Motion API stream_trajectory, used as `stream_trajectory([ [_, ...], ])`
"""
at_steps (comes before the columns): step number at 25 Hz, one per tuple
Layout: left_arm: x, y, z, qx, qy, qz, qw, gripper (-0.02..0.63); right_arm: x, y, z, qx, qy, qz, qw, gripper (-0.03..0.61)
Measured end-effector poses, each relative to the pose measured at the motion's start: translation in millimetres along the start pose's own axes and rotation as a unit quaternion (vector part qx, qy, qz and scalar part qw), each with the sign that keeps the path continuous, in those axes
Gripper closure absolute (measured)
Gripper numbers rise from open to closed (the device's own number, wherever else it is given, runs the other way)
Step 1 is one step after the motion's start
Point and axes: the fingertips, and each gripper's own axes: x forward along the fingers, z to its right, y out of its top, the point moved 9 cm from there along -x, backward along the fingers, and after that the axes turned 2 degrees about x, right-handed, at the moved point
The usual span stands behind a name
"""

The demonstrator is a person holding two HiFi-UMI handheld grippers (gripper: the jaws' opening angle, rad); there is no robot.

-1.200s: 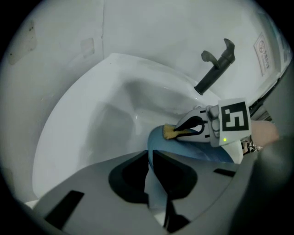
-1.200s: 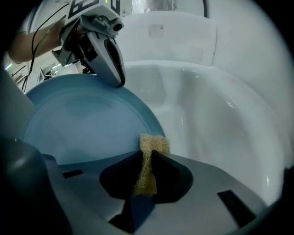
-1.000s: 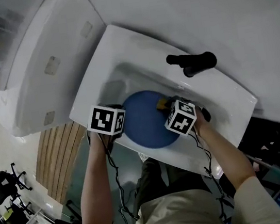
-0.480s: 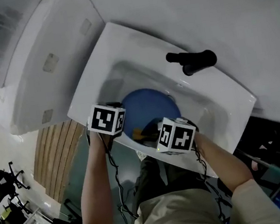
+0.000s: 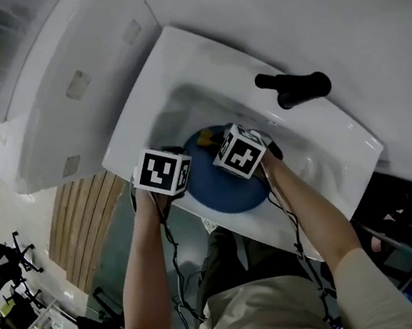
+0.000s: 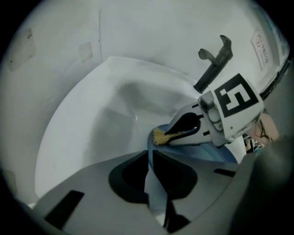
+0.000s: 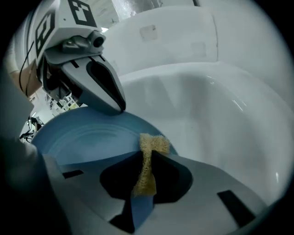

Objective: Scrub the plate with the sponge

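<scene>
While left gripper (image 6: pixel 149 170) jaws pinch the rim of the blue plate (image 7: pixel 87 137) in the sink (image 5: pixel 175 57) and right gripper (image 7: pixel 143 183) jaws squeeze the sponge (image 7: pixel 154 143) at its far edge, firm overlapping strokes seem best.

The right tool (image 5: pixel 216 141) covers most of the sponge (image 5: pixel 203 136) (head view) and part of the plate (image 5: pixel 213 187).

The plate (image 5: pixel 220 184) is round and plain blue with a shallow raised rim. It sits in the white sink (image 5: pixel 175 57) near its front edge, its rim clamped edge-on between the left gripper's (image 6: pixel 150 160) jaws. The sponge (image 7: pixel 149 160) is a small, coarse yellow piece pinched in the right gripper (image 7: pixel 147 172) and pressed against the plate's far rim.
</scene>
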Motion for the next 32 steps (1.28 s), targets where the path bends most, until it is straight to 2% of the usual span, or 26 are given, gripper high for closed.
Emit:
stream_trajectory([
  [3,0,0,-2,0.002,0.002,0.001,1.0000,0.577,-6,-21,11,-0.001,-0.042,-0.057,0.998,0.511],
  [5,0,-1,-1,0.003,-0.002,-0.002,1.0000,0.577,-16,-43,13,-0.003,-0.055,-0.093,0.994,0.511],
  [8,2,0,1,0.011,-0.008,-0.012,0.9998,0.576,-36,-71,7,-0.015,-0.046,-0.120,0.992,0.511],
  [11,4,2,1,0.022,0.004,-0.018,0.9996,0.578,-55,-82,-12,-0.043,-0.030,-0.136,0.989,0.509],
  [13,5,1,2,0.023,0.010,-0.019,0.9995,0.578,-68,-86,-30,-0.053,-0.003,-0.146,0.988,0.509],
  [15,5,2,3,0.026,0.012,-0.015,0.9995,0.578,-82,-83,-51,-0.055,0.047,-0.141,0.987,0.509],
  [19,5,1,2,0.021,0.011,-0.014,0.9996,0.578,-95,-56,-93,-0.056,0.161,-0.075,0.982,0.509],
  [22,4,2,1,0.018,0.010,-0.010,0.9997,0.578,-84,-31,-109,-0.065,0.192,-0.026,0.979,0.511],
  [25,3,2,0,0.007,0.001,-0.002,1.0000,0.577,-64,-10,-102,-0.075,0.183,0.017,0.980,0.509],
  [28,2,2,1,0.003,-0.004,0.001,1.0000,0.577,-46,1,-80,-0.043,0.158,0.057,0.985,0.509],
  [30,1,3,2,0.004,-0.003,0.002,1.0000,0.577,-37,1,-61,-0.027,0.109,0.055,0.992,0.509],
  [32,1,3,2,0.007,0.002,0.002,1.0000,0.577,-29,-8,-42,-0.033,0.042,0.022,0.998,0.509],
])
